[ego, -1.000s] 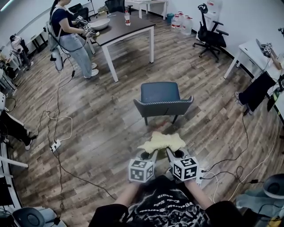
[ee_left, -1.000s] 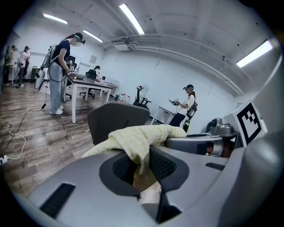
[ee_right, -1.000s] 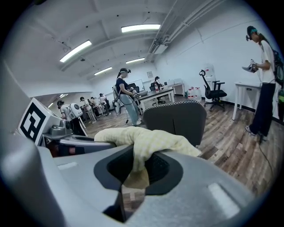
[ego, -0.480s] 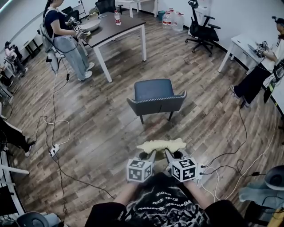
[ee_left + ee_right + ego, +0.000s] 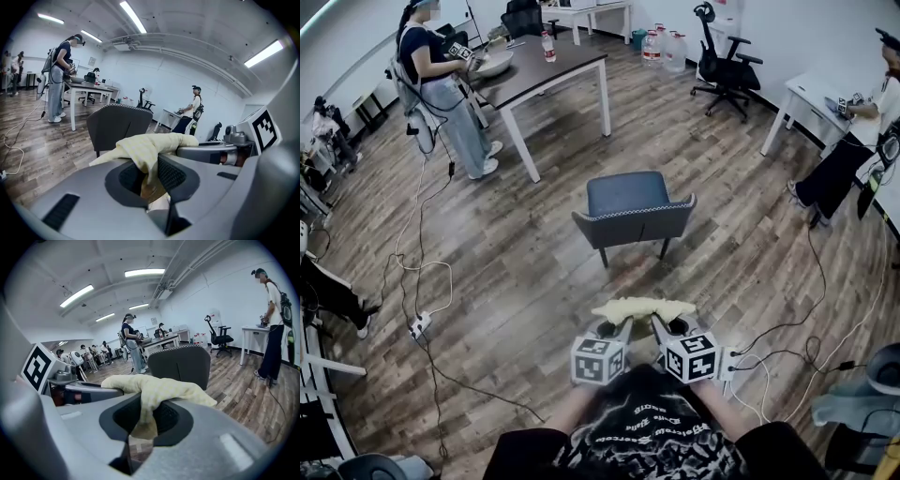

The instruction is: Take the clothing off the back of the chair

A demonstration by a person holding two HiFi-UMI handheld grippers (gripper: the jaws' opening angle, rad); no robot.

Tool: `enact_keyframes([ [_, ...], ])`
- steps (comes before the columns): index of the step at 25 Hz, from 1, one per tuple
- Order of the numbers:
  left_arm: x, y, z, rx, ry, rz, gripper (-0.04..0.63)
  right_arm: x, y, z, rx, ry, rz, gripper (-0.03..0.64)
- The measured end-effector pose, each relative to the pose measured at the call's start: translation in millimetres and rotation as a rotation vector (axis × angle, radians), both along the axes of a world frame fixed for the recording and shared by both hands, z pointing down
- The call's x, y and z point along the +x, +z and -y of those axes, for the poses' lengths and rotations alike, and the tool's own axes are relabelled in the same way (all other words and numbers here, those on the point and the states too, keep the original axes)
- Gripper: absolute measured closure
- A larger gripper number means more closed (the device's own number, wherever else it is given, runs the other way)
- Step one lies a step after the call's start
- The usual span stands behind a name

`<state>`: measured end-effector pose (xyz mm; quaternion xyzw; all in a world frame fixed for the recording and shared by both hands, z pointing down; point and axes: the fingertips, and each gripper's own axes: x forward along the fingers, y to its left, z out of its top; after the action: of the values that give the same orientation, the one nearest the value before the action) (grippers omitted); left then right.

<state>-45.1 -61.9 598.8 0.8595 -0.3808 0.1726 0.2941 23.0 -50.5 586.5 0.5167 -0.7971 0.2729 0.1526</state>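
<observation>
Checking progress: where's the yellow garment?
Head view, low centre: the yellow garment is clamped between left gripper and right gripper, off the grey chair.

pale yellow checked clothing (image 5: 642, 307); dark grey chair (image 5: 632, 208) with white-stitched rim; brown wood-plank floor (image 5: 516, 281).

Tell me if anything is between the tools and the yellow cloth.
Nothing visible. The left tool and the right tool each pinch the yellow cloth directly, side by side. It hangs clear of the chair, whose back is bare.
</observation>
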Motion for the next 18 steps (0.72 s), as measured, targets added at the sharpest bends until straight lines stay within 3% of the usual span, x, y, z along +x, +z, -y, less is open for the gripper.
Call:
enact_keyframes([
  [18,5.8,1.7,-12.5,-0.015,0.033,-0.003,0.526,4.5,2.4,-16.1,0.001,0.031,0.005,0.557],
])
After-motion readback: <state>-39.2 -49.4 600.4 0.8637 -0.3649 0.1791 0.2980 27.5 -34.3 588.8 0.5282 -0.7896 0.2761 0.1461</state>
